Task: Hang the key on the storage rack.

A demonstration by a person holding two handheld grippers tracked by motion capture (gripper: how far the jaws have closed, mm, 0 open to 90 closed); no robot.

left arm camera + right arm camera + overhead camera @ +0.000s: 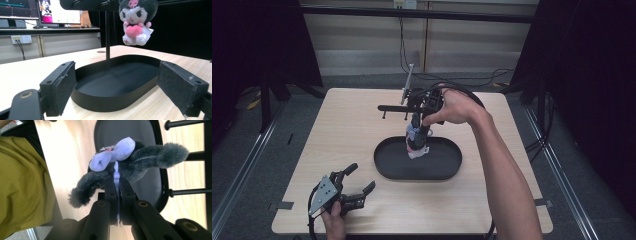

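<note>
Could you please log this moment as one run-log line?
right gripper: shut on plush toy's tag, above black tray | left gripper: open, near table edge

no legible text, monitors' (37,11) screen content too blurred to read, no labels or numbers

A light wooden table (337,145) stands on a grey floor, with a strip of grey tape (285,205) at its near left edge and another (543,202) at its near right edge. Metal rails (242,170) run along the floor on either side. Black curtains (592,75) hang at both sides, and black cables (452,77) lie beyond the table's far edge. In the left gripper view, two lit monitors (17,10) (60,11) stand on a desk (47,29); below it, a white wall socket (21,39) has a dark cord (22,50) hanging from it.
</note>
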